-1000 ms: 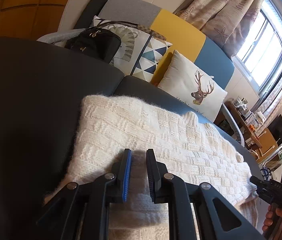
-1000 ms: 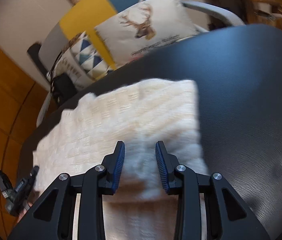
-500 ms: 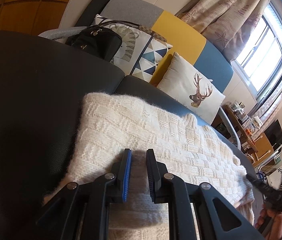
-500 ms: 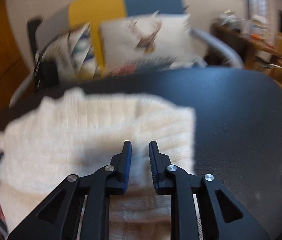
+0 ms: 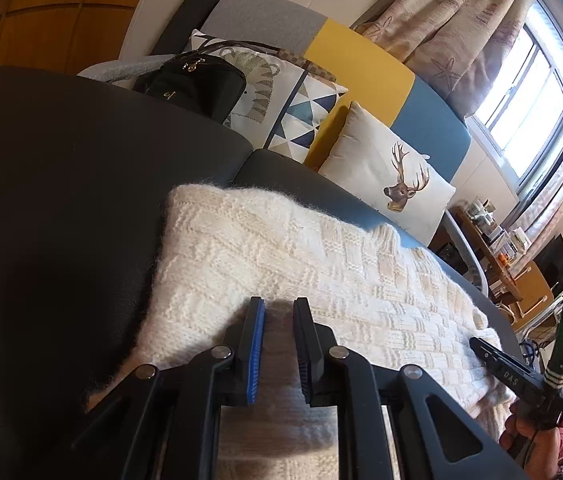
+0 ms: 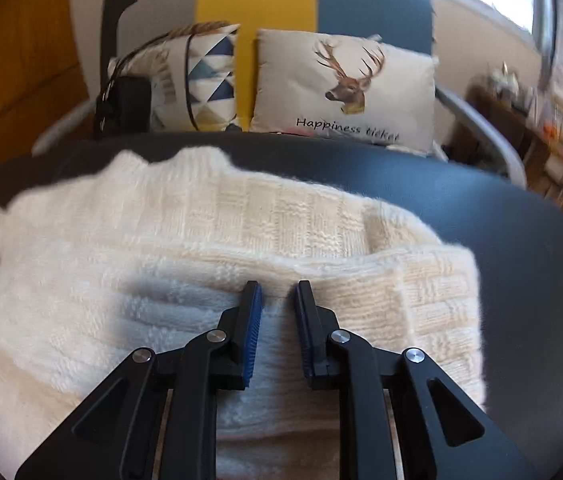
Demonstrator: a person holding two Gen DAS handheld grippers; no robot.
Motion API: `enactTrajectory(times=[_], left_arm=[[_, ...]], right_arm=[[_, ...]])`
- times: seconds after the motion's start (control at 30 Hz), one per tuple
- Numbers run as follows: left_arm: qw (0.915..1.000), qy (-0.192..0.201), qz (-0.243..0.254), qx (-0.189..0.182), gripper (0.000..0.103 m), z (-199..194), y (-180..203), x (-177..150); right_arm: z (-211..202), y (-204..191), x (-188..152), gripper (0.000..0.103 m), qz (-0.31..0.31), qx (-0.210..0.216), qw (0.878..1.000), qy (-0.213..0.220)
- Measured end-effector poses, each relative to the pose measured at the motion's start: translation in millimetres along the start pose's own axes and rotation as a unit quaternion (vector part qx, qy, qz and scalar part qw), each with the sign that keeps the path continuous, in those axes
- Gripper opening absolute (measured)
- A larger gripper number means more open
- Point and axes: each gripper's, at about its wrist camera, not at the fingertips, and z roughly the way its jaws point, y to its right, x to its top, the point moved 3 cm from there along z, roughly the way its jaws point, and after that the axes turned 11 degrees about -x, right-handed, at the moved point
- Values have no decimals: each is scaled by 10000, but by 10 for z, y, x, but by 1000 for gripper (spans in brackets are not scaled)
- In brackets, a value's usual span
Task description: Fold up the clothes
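A cream basket-weave knitted sweater [image 5: 321, 280] lies folded across the dark tabletop [image 5: 61, 200], filling mid-frame. At lower centre, the left gripper [image 5: 278, 312] and right gripper [image 6: 278, 294] each pinch a fold of knit between narrowly parted blue-padded jaws.

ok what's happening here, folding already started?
Yes. A person works a cream knit sweater on a dark table with two grippers. The right hand-held gripper sits at a flap already folded over the body. The left hand-held gripper is over the sweater's other end. Both stand slightly parted; whether either pinches knit is unclear.
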Motion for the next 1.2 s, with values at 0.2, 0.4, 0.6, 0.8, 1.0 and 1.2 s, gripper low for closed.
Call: enactTrajectory(times=[0.2, 0.4, 0.6, 0.8, 1.0, 1.2], left_arm=[[9999, -91, 46, 76, 15, -25, 54, 25], [9940, -260, 693, 800, 19, -96, 240, -65], [9991, -237, 146, 327, 21, -179, 44, -21], [9994, -35, 1, 339, 20, -786, -57, -140], [9967, -384, 652, 290, 20, -1145, 72, -583], [9892, -447, 1009, 964, 25, -1105, -202, -781]], right_arm=[[-286, 72, 54, 28, 403, 642, 9971, -14], [-372, -107, -64, 35, 61, 391, 9992, -86], [-149, -63, -113, 37, 123, 212, 9996, -165], [-579, -45, -281, 40, 191, 497, 9984, -213], [-1003, -134, -618, 42, 9, 796, 9962, -355], [-907, -141, -1004, 43, -276, 519, 9969, -526]])
